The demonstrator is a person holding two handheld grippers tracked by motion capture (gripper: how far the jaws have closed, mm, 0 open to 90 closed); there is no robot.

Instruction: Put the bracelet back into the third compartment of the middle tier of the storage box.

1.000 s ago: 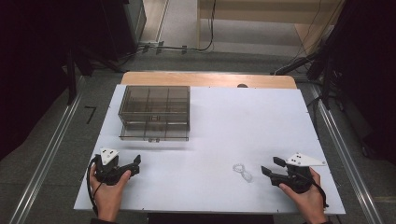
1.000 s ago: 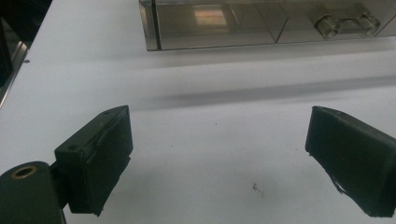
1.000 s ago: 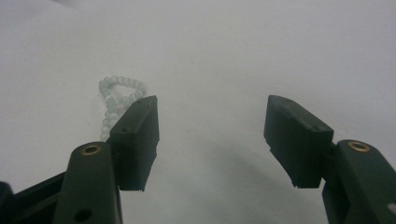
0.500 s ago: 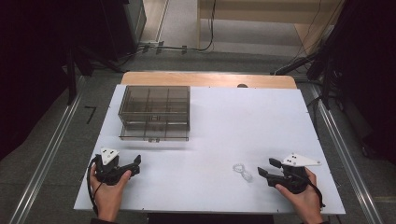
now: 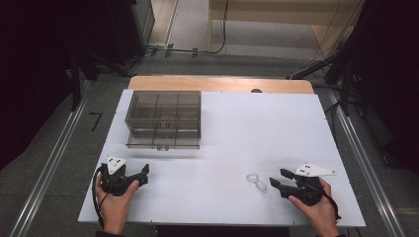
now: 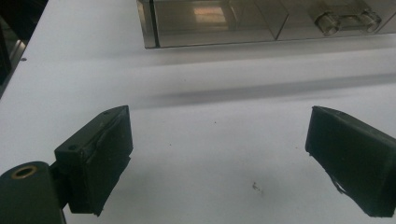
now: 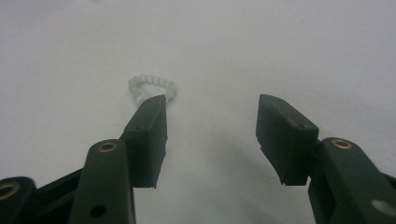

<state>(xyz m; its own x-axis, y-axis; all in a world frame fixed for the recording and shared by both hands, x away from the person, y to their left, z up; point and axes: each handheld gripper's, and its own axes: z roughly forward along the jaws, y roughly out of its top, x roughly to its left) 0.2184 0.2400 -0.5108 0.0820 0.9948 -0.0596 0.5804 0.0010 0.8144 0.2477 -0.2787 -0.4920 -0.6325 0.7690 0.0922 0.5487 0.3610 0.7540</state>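
Your right tongs (image 5: 276, 179) sit low over the near right part of the white desk (image 5: 257, 128), jaws spread wide, holding nothing. Just to their left lies a small bead bracelet (image 5: 256, 180), a loop of pale, clear beads flat on the desk. In the right gripper view the bracelet (image 7: 152, 87) peeks out past the tip of the left-hand jaw, not between the two, so from here you are lined up a little to one side of it. That looks like an approach: the wide jaws leave room to straddle the loop once you shift across.

Your left tongs (image 5: 141, 174) rest at the near left, also wide open and empty, pointing toward the clear compartment box (image 5: 164, 118) that stands at the far left of the desk. In the left gripper view the box's front edge (image 6: 261, 23) runs across the top, with a clear latch on it. Holding the left hand parked near the box seems sensible if the bracelet is meant to go inside; whether the lid is shut I cannot tell.
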